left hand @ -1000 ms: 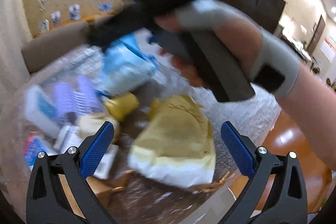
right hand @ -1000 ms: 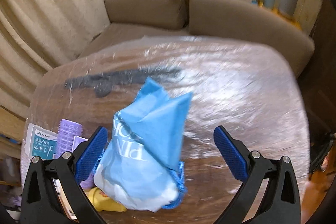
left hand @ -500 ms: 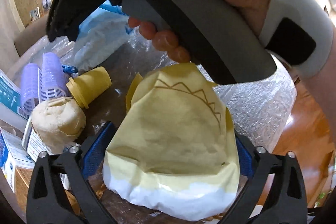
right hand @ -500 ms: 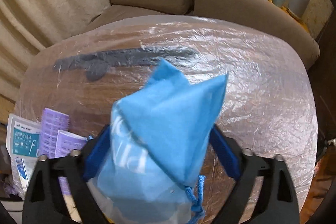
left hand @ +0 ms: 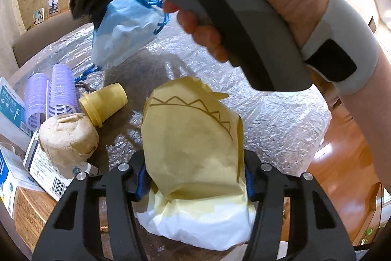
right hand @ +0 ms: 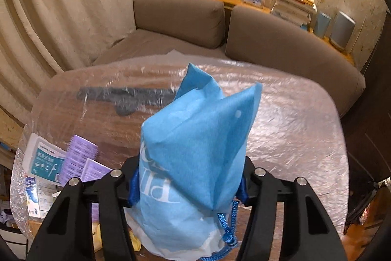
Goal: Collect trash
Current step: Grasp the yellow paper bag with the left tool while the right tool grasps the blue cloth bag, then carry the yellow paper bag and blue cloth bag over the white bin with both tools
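My left gripper point(left hand: 194, 179) clenched on yellow paper bag point(left hand: 193, 138), right gripper point(right hand: 188, 184) on blue bag point(right hand: 193, 163), bare film-covered table point(right hand: 293, 119) beyond.

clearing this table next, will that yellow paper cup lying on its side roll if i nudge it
Probably yes: the small yellow paper cup lies on its side, so it should roll, curving because it tapers. It looks light, so crinkled clear plastic sheeting may snag it. Likely crushes easily.

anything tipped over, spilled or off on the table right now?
The yellow paper cup lies on its side next to the purple hair rollers, with no spill visible. A crumpled paper ball sits on top of a box. Both bags, yellow and blue, are clamped between fingers.
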`<state>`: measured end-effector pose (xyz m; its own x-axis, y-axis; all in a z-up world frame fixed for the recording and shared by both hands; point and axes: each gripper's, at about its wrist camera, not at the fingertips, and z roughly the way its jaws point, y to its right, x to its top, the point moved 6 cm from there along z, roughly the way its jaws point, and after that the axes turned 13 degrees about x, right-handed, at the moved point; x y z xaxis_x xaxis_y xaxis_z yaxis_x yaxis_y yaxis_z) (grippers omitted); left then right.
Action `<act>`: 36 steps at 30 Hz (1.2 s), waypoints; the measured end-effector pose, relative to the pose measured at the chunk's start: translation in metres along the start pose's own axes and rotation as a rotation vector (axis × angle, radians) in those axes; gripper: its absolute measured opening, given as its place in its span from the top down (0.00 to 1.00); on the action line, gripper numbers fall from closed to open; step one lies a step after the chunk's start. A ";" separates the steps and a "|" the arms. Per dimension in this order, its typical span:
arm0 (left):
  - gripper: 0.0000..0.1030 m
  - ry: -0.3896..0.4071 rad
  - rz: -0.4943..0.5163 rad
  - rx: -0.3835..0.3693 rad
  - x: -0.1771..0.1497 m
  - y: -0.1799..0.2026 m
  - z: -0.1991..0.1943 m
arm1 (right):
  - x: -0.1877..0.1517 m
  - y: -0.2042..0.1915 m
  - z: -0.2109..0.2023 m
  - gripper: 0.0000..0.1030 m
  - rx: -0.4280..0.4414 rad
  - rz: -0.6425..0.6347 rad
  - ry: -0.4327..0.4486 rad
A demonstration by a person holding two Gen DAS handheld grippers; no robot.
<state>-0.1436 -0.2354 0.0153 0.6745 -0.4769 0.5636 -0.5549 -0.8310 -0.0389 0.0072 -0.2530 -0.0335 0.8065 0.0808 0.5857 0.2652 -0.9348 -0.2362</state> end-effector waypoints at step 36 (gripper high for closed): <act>0.45 0.094 -0.207 -0.022 -0.006 -0.040 -0.062 | -0.016 0.020 -0.116 0.48 0.100 0.106 0.267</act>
<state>-0.1558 -0.1820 0.0647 0.7273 -0.2670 0.6322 -0.4203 -0.9015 0.1028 -0.0621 -0.3127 0.0421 0.6685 -0.1213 0.7338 0.2484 -0.8936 -0.3740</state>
